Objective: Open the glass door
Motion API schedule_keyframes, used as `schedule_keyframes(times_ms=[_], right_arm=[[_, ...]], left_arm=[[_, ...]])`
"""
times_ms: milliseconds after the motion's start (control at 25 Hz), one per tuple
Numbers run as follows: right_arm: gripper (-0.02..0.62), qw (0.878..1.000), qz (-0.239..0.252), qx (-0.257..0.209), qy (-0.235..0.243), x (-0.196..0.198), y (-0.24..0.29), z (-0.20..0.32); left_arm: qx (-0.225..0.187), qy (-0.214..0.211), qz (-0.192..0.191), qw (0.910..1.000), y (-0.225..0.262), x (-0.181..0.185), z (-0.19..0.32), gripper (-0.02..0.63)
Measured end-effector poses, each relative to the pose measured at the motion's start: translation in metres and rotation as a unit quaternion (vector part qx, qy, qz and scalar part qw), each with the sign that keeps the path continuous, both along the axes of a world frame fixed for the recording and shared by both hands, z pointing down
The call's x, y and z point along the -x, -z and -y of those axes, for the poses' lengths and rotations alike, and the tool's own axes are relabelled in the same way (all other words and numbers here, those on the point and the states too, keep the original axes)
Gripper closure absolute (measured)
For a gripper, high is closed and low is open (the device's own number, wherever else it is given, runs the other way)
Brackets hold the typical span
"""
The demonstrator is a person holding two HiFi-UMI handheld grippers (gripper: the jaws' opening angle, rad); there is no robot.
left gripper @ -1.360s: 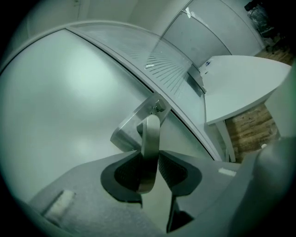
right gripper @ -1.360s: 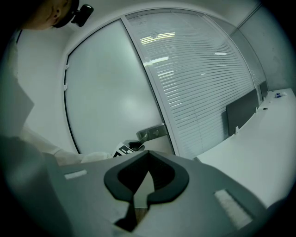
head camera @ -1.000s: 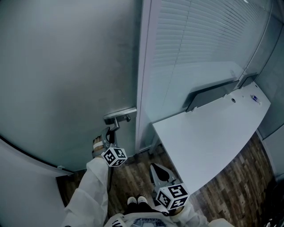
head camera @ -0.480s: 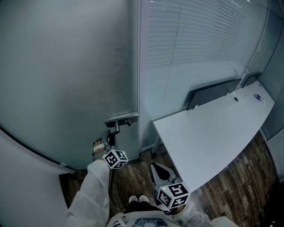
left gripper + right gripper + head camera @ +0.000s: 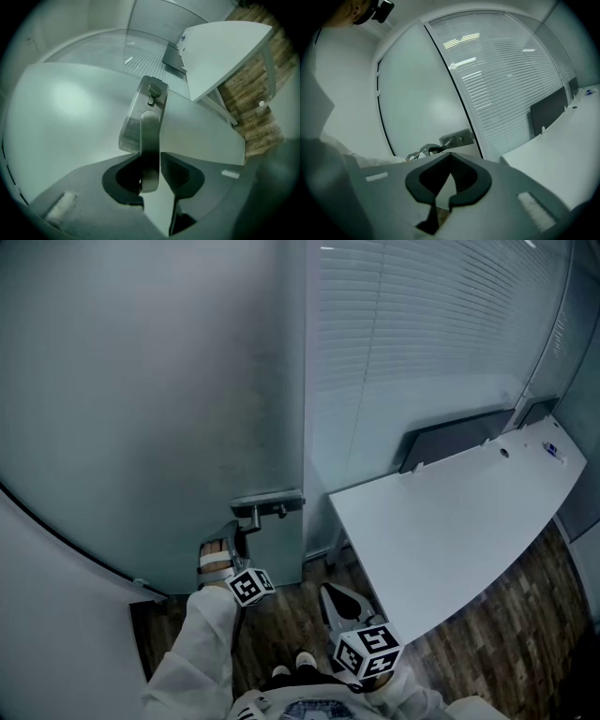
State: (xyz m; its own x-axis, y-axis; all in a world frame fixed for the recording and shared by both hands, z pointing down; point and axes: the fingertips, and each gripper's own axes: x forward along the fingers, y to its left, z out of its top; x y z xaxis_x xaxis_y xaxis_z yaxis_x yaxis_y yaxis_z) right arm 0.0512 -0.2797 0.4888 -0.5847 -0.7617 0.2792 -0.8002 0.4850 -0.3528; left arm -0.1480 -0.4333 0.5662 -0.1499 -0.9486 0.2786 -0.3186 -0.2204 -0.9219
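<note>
The frosted glass door (image 5: 141,409) fills the left of the head view, with its steel lever handle (image 5: 267,504) low on its right edge. My left gripper (image 5: 234,535) is shut on the lever. In the left gripper view the lever (image 5: 150,140) runs straight between the two dark pads (image 5: 176,171), out from its steel plate (image 5: 140,112). My right gripper (image 5: 337,601) hangs lower right, near my body, shut and holding nothing. In the right gripper view its tips (image 5: 450,157) meet, and the door (image 5: 422,93) and handle plate (image 5: 457,138) lie beyond.
A glass wall with slatted blinds (image 5: 422,352) stands right of the door. A white desk (image 5: 450,521) with a dark panel (image 5: 459,432) juts in at the right, close to the door's edge. Wood floor (image 5: 281,615) lies below, with my shoes near the bottom edge.
My left gripper has rolled on the lever and shifted down and right in the head view, the handle and door edge with it. The right gripper has hardly moved.
</note>
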Motion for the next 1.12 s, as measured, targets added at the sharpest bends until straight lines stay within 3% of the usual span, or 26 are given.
schedule_keyframes(times_ms=[320,520,1000,1120], right_arm=[[0.592,1.0,0.0,-0.011,0.007,0.011,0.013,-0.019],[0.592,1.0,-0.002,-0.017,-0.008,0.01,0.018,-0.042],[0.592,0.999,0.0,-0.013,-0.047,0.003,0.008,-0.102],[0.592,0.998,-0.001,-0.017,-0.057,-0.005,-0.001,-0.128]], left_arm=[[0.008,-0.014,0.066,0.9977,0.011,-0.003,-0.027,0.494],[0.019,-0.036,0.124,0.9914,0.006,-0.001,-0.048,0.494],[0.024,-0.058,0.14,0.9882,0.002,-0.002,-0.08,0.495],[0.027,-0.056,0.122,0.9905,-0.005,-0.004,-0.107,0.495]])
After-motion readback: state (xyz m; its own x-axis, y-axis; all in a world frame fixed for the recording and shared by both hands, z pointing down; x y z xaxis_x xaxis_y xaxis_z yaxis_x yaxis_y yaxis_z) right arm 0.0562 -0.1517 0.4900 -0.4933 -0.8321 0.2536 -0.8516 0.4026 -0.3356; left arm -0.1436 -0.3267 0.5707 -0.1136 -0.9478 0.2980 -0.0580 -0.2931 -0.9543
